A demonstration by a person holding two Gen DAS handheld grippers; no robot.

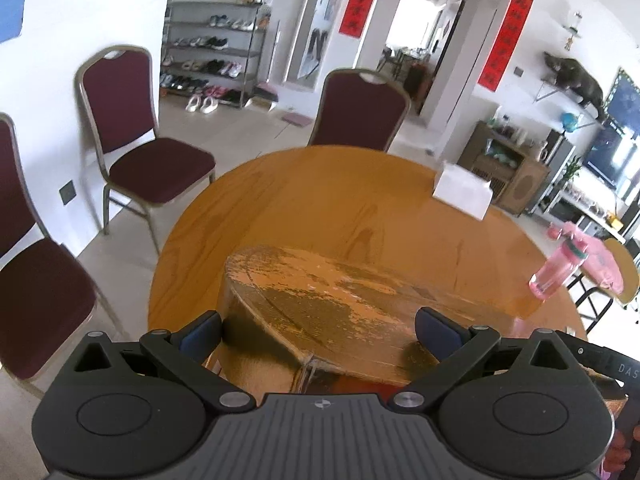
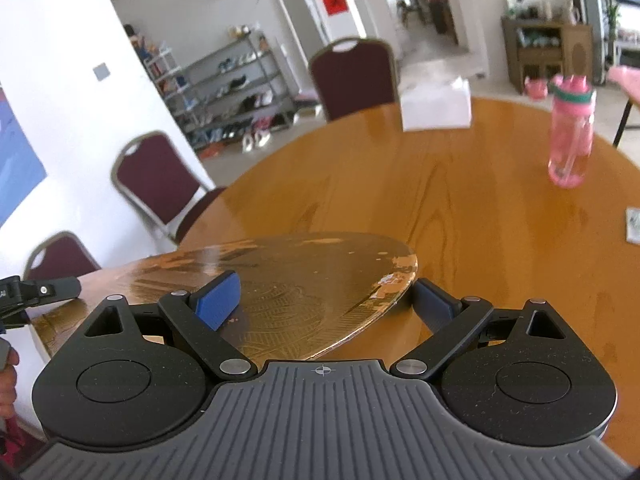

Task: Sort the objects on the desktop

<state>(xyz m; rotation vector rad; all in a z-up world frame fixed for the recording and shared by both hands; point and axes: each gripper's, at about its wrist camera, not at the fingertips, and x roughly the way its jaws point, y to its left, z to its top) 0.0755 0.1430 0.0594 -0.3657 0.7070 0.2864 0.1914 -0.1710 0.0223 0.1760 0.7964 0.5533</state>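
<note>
A round gold board or lid with a worn, scratched top lies on the near part of the round wooden table. My left gripper stands open around its near left part, one pad beside its left wall and the other over its top. In the right wrist view the same gold disc lies under my right gripper, which is open too, its left pad above the disc and its right pad just off the disc's right edge. A pink water bottle and a white tissue box stand farther back.
The pink bottle stands near the table's right rim, the tissue box at the far side. A small card lies at the right edge. Maroon chairs ring the table. The other gripper's black body shows at the left.
</note>
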